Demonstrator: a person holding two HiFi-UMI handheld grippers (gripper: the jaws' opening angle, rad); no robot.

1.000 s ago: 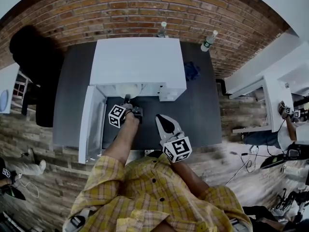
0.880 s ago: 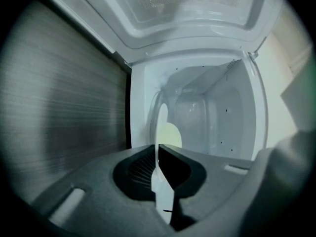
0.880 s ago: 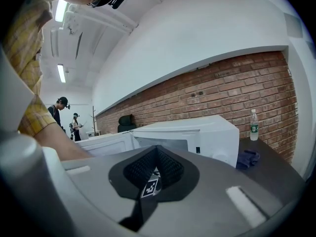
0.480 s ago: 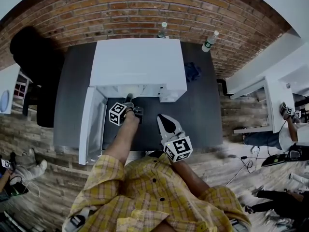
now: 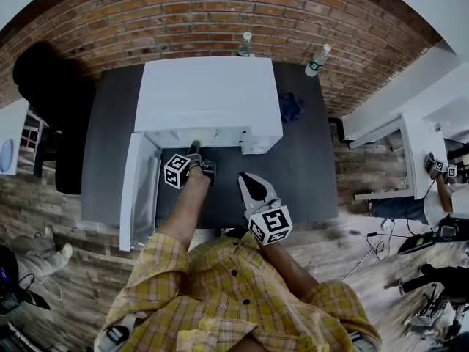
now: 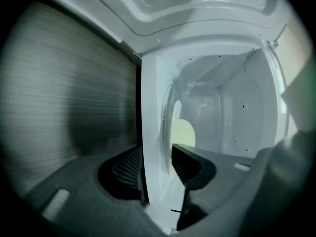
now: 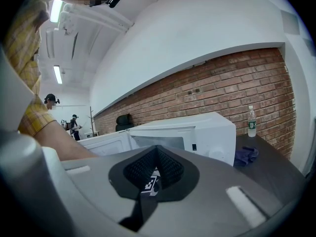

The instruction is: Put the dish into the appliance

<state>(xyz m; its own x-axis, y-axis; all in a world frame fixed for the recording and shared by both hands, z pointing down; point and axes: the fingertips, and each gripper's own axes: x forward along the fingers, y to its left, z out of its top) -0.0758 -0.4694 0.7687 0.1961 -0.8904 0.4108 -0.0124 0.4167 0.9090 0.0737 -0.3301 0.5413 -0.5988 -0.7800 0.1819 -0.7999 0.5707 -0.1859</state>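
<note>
A white microwave point(image 5: 209, 94) stands on the dark table point(image 5: 308, 167), its door point(image 5: 139, 185) swung open to the left. My left gripper point(image 5: 194, 151) reaches into the oven's mouth. In the left gripper view a white dish point(image 6: 155, 147) sits edge-on between the two black pads point(image 6: 123, 172), inside the white cavity point(image 6: 232, 117). The left gripper point(image 6: 157, 174) has its jaws opening, with the dish between them. My right gripper point(image 5: 249, 185) hangs back over the table in front of the oven. Seen in its own view, the right gripper point(image 7: 155, 169) is shut and empty.
Two plastic bottles point(image 5: 247, 44) point(image 5: 316, 61) stand against the brick wall behind the oven. A blue cloth point(image 5: 289, 108) lies to the right of it. A black seat point(image 5: 47, 79) is at the far left. White desks point(image 5: 410, 145) and people are to the right.
The left gripper stays at the oven's mouth, shifted only slightly. The right gripper has hardly moved. People around the room's edge have shifted.
</note>
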